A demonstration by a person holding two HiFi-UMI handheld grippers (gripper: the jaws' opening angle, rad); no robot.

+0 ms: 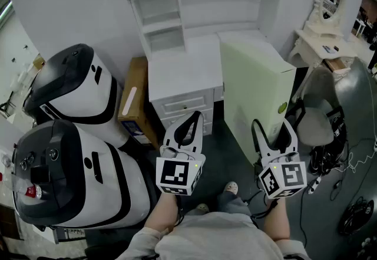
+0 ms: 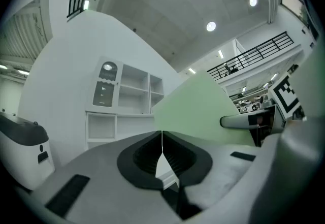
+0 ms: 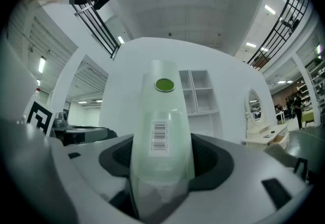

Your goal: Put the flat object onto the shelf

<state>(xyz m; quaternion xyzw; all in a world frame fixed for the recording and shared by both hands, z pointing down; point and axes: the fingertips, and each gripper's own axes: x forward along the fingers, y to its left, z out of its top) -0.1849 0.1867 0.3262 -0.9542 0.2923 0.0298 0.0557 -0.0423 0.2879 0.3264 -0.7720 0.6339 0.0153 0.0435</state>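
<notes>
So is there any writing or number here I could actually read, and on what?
No words can be read.
Barcode label on the pale green panel: digits too small.
Green round sticker: no print visible.
Both marker cubes: patterns only, no letters.
Red label on the white machine: blurred.

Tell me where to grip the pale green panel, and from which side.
Grip the pale green panel by its narrow near edge, the one with the barcode label, coming level from the front. It stands upright on edge beside the white desk; its broad faces look too wide, but this edge fits between the jaws of the right gripper.
</notes>
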